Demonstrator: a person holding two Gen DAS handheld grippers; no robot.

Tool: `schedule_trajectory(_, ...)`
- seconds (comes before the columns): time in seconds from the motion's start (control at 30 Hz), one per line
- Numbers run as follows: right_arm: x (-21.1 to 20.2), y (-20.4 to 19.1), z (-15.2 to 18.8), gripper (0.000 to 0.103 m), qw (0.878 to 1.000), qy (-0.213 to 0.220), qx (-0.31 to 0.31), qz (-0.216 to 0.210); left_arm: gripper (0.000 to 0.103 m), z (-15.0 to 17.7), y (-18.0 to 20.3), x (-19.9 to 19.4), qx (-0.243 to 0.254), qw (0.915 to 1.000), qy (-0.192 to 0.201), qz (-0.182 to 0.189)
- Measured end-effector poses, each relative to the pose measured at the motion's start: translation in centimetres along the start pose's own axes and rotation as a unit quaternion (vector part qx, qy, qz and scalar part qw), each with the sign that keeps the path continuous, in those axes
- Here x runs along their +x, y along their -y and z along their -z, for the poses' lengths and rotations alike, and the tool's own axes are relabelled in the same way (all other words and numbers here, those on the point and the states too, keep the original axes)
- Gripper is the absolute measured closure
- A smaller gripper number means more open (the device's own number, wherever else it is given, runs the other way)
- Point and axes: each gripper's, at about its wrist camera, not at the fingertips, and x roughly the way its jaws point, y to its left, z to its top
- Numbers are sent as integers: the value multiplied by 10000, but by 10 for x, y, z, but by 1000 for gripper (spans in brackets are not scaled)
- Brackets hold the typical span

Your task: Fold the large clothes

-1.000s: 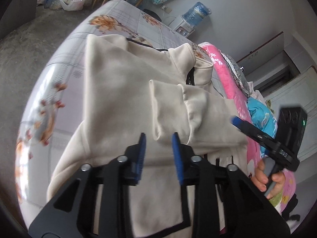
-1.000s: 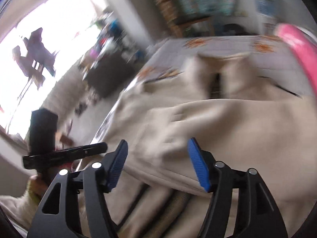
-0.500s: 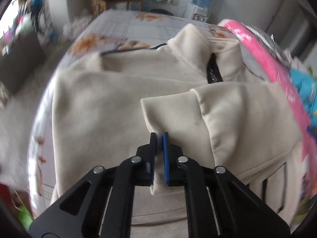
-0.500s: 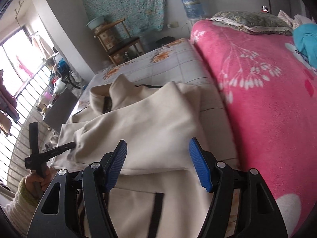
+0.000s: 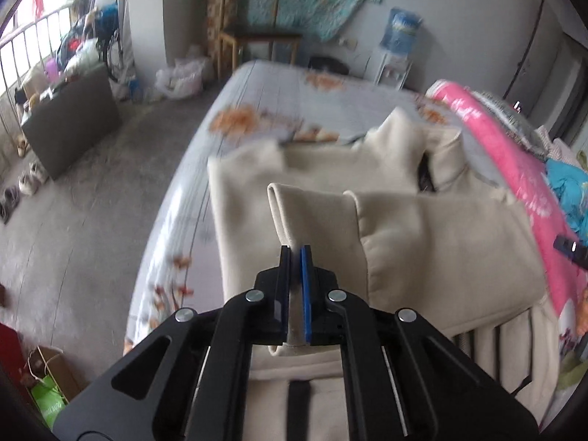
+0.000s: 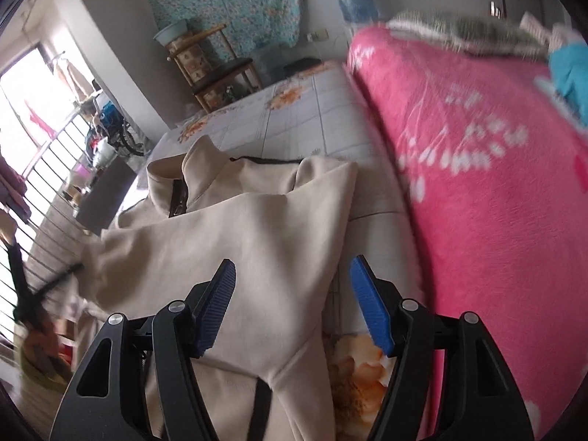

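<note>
A cream zip-neck sweatshirt (image 5: pixel 257 198) lies on a bed with a floral grey sheet (image 5: pixel 279 92). One sleeve (image 5: pixel 441 235) is folded across its chest. My left gripper (image 5: pixel 295 257) is shut on that sleeve's cuff (image 5: pixel 312 213) and holds it lifted off the body. In the right wrist view the sweatshirt (image 6: pixel 257 228) spreads below my right gripper (image 6: pixel 290 275), which is open and empty above the garment's right side edge. The left gripper (image 6: pixel 44 286) shows at the far left there, blurred.
A pink blanket (image 6: pixel 477 183) covers the bed's right side, with a blue cloth (image 5: pixel 566 191) on it. A wooden chair (image 5: pixel 253 36) and water dispenser (image 5: pixel 397 47) stand beyond the bed. A dark box (image 5: pixel 70 121) and shoes sit on the floor at left.
My left gripper closed on the sleeve cuff and has lifted it up and toward me. My right gripper swung to the sweatshirt's right edge by the pink blanket, staying open.
</note>
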Motion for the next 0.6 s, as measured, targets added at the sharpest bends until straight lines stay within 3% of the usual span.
schedule_trajectory(0.13,27,6,-19,40,9992,-232,191,255,98,15,-7,10,-53,10000,-69,-7)
schedule_trajectory(0.23,48,5,-30,52,9968,-368,16,715,98,16,-9,14,-90,9999,-51,45)
schedule_trajectory(0.27,55,4,-32,64,9958,-414,-71,809,98,17,-8,15,-98,9999,-44,67)
schedule_trajectory(0.3,58,4,-33,83,9954,-429,-124,850,98,17,-9,17,-93,9999,-32,87)
schedule_trajectory(0.33,61,1,-34,93,9945,-407,-228,938,98,18,-10,19,-88,9999,-24,113)
schedule_trajectory(0.53,27,1,-31,97,9960,400,-101,792,98,15,-12,0,-147,9968,462,631)
schedule_trajectory(0.6,26,8,-30,98,9947,509,32,894,98,11,-12,3,-185,9970,445,613)
